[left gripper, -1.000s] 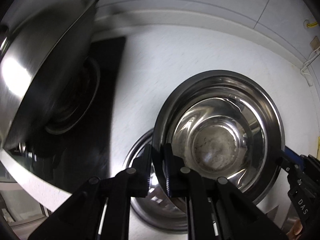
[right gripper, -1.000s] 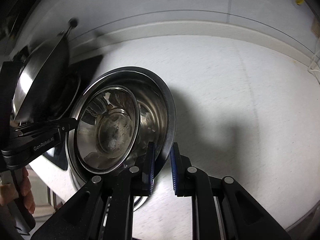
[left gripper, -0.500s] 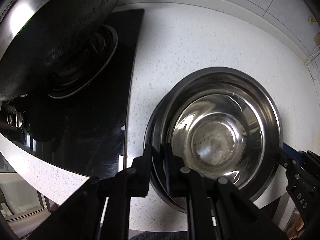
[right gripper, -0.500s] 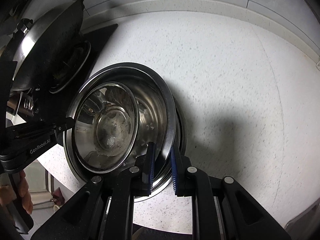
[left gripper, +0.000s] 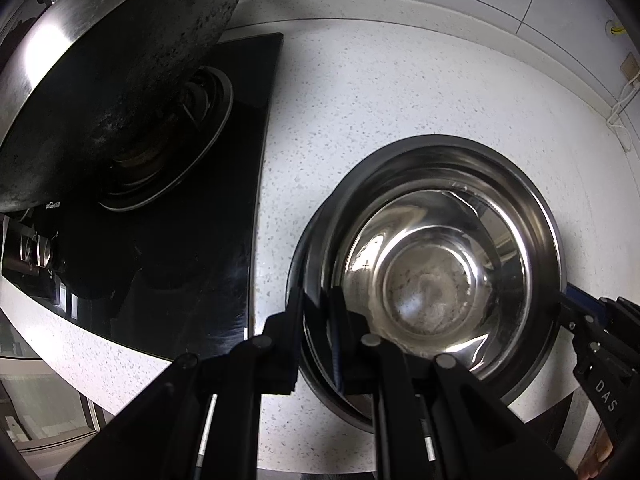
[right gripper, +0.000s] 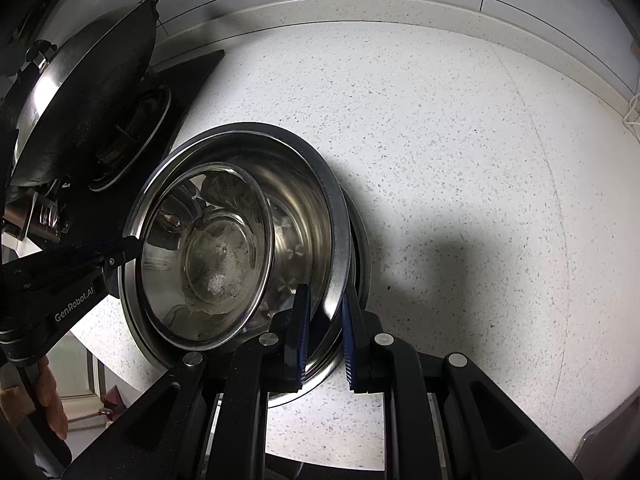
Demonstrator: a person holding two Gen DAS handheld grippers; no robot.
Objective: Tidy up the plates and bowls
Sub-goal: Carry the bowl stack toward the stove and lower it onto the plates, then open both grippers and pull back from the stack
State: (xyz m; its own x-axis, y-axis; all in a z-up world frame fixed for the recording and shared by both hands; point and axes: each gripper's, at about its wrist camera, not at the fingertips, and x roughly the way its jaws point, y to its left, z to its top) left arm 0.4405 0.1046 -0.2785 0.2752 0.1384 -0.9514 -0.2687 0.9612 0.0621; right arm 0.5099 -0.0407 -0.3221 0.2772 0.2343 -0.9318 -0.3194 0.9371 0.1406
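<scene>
Pinching opposite sides of the large steel bowl's rim [left gripper: 532,208], we have our left gripper [left gripper: 316,320] and our right gripper [right gripper: 323,316] each closed on its thin wall, one finger inside, one outside. A smaller bowl [right gripper: 208,256] nests within, just ahead of both fingertips. Beneath the large bowl another steel rim [right gripper: 358,240] shows on the speckled counter [right gripper: 460,140]. Beyond our left fingers sits a wok [left gripper: 112,80] on the black stove [left gripper: 240,208].

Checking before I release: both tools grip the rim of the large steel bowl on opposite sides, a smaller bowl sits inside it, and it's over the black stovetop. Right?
Not quite. The large steel bowl is over the white speckled counter, beside the black stovetop, as the left wrist view shows. The rest holds: left tool and right tool clamp opposite rims, with the smaller bowl inside.
</scene>
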